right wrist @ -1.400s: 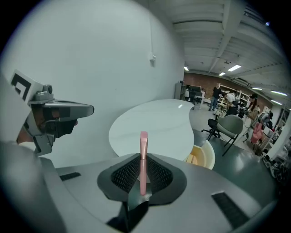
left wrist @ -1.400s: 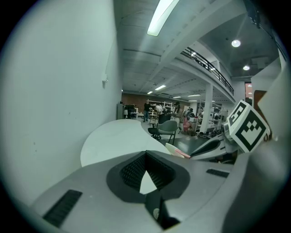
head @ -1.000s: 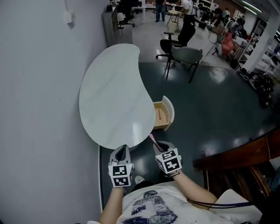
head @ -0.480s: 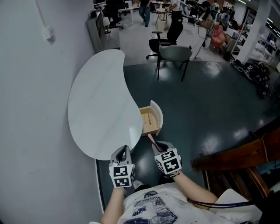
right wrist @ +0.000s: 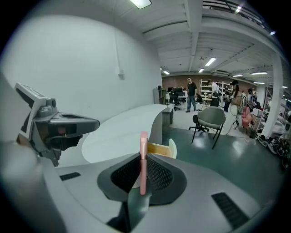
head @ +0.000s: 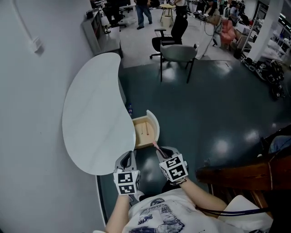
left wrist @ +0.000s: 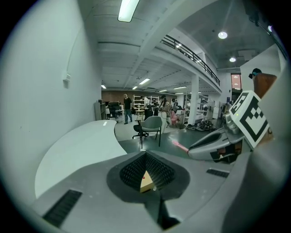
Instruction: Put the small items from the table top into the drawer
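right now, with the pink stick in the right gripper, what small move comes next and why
Probably ease the right gripper forward until the pink stick hangs over the open drawer. The stick is clamped in its jaws, and in the head view its tip sits just short of the drawer's near edge.

Drawer (head: 146, 130) partly hidden under the table (head: 91, 113) edge; thin bits inside too small to tell. Pink stick (right wrist: 143, 144): lower end buried in the right tongs (right wrist: 143, 167). Far people (head: 142, 7) just blurs.
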The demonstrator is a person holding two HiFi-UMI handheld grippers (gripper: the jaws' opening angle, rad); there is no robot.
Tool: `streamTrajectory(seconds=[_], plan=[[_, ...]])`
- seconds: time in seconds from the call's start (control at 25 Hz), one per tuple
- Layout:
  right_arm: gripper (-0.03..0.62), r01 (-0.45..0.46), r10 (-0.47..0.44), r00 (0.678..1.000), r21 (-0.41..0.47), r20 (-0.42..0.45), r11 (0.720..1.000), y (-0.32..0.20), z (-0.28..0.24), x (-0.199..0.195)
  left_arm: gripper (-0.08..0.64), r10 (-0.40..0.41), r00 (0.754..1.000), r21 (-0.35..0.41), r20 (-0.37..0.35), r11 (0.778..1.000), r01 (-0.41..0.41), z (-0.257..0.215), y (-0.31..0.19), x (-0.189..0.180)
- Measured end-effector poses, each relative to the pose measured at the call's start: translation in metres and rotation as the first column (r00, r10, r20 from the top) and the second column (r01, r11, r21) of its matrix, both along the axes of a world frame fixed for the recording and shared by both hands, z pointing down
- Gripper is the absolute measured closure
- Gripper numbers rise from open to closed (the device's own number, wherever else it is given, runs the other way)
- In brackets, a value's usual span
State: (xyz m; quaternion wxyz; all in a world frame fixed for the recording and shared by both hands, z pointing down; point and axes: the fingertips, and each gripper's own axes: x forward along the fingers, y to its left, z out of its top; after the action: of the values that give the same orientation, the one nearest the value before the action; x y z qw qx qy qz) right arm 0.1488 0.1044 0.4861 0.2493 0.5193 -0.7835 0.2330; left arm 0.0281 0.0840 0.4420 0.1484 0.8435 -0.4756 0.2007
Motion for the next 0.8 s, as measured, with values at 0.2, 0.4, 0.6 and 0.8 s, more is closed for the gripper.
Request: streamTrajectory(seconds=[0.2,0.4,0.6,0.8], plan=[[0.534,0.057,-0.057,0.998,0.001,0.018,0.998,-0.015,0.002,0.039,0.536,-0.004,1.0,-0.004,0.023,1.0,0.004,0.006,-0.014,0.054],[0.534,0.124,-0.123,0.992,-0.005,0.034,0.992,-0.032,0.012,0.064,0.535,-0.037,0.999,-0.004,0.034,0.999,0.038,0.013,-0.03,0.093],[0.534,0.162,-0.161,0.986,-0.01,0.052,0.987,-0.044,0.022,0.076,0.535,-0.085,0.995,-0.009,0.054,0.996,0.085,0.017,-0.037,0.102],[0.534,0.171,-0.167,0.983,-0.042,0.077,0.984,-0.054,0.033,0.083,0.536,-0.125,0.989,-0.025,0.079,0.992,0.127,0.02,-0.045,0.096]])
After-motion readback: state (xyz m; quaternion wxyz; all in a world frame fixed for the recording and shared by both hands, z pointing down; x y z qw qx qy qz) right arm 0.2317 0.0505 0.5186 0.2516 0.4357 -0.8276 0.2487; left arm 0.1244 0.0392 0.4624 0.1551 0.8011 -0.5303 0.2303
